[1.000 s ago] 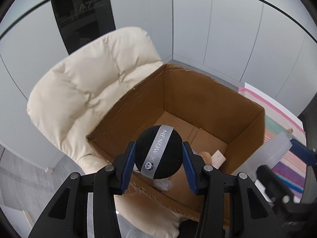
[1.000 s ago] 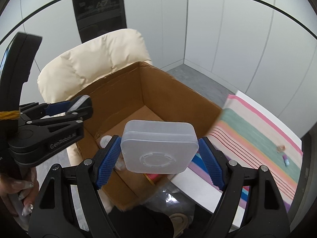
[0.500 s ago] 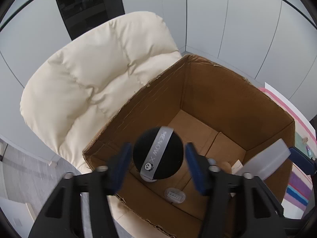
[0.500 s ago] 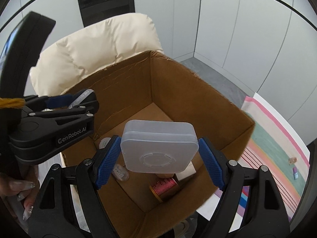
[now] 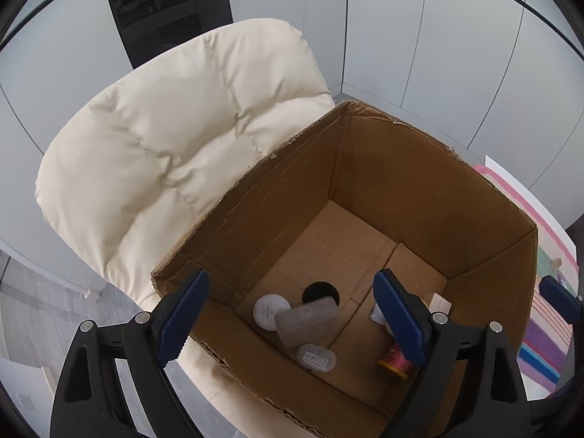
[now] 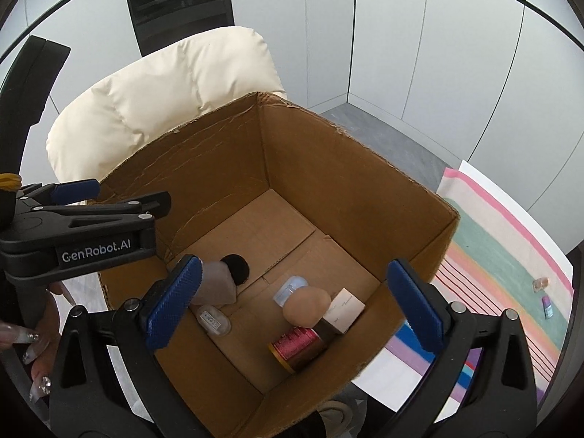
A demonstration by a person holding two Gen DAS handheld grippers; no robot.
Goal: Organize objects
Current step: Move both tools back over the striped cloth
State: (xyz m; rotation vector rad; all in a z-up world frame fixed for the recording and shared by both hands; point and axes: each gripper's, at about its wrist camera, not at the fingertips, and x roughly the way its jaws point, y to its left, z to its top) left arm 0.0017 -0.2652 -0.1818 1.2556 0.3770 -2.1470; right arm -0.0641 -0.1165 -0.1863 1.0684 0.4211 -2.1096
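Brown corrugated cardboard forms the open box (image 5: 430, 189) that fills the lower right of the left wrist view and the centre of the right wrist view; it rests against a cream padded chair (image 5: 175, 138), presumably so that objects can be dropped in from above. Both tools point steeply down over the box mouth. The left gripper (image 5: 292, 317) has just been opening and stands wide, with nothing between its blue pads; the black sponge ball (image 5: 320, 292) lies on the box floor, seen near the middle of the gap between the jaws but well below them. The right gripper (image 6: 292, 303) has likewise just been opening to its widest and grips nothing; the translucent plastic case (image 6: 215, 284) appears at lower left of centre in the right wrist view, blurred and tilted, beside the left-hand blue pad and partly over the ball, so it is judged to be released and falling or settling. Other contents lie near the bottom of the frame: a red thread spool (image 6: 297, 346), a beige sponge (image 6: 306, 308) and a small white carton (image 6: 345, 310). A striped cloth (image 6: 503, 255) lies at right.
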